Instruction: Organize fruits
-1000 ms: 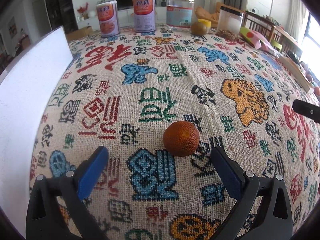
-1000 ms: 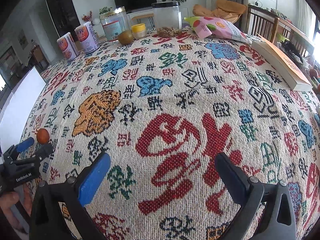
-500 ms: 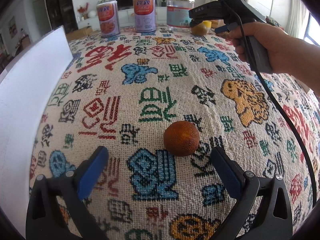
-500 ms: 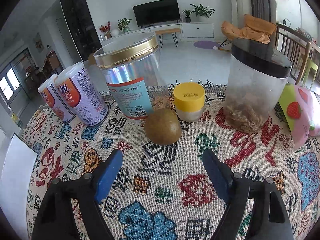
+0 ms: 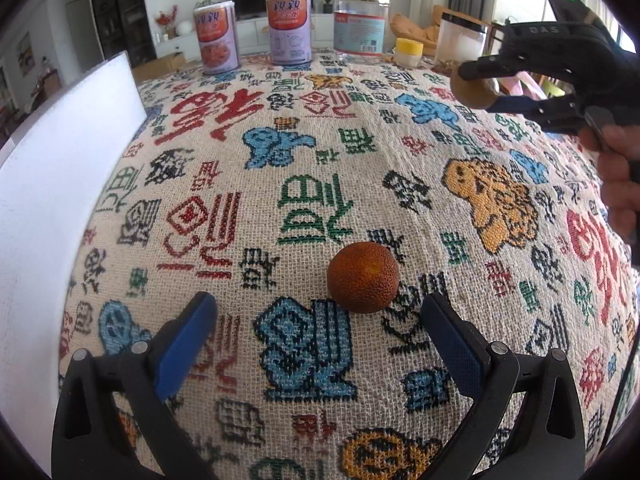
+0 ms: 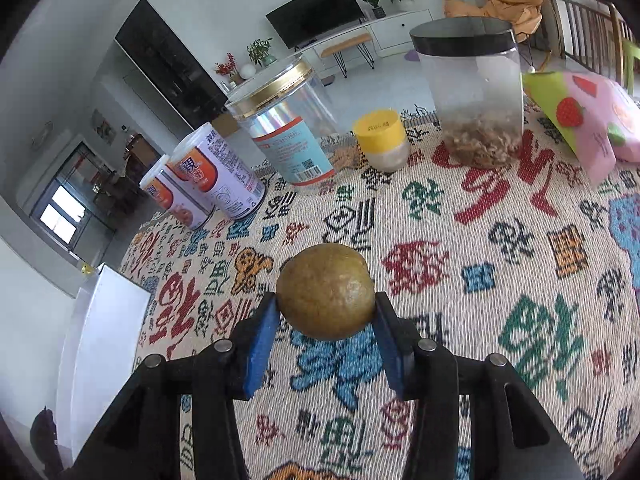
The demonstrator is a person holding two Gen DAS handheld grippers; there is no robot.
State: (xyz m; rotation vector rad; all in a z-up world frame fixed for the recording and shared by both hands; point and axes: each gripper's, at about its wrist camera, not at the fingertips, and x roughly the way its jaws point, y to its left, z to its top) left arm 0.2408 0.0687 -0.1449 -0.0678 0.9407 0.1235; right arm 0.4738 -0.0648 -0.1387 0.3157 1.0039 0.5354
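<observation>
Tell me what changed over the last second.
The right gripper reached to the far jars, closed on the brown-green fruit and lifted it off the tablecloth. The left gripper stayed open behind the orange fruit, which did not move.

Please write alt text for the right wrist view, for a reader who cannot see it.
The right gripper holds a brown-green fruit between its blue pads, above a patterned tablecloth. Behind stand two cans, two clear jars and a yellow-lidded pot.
</observation>
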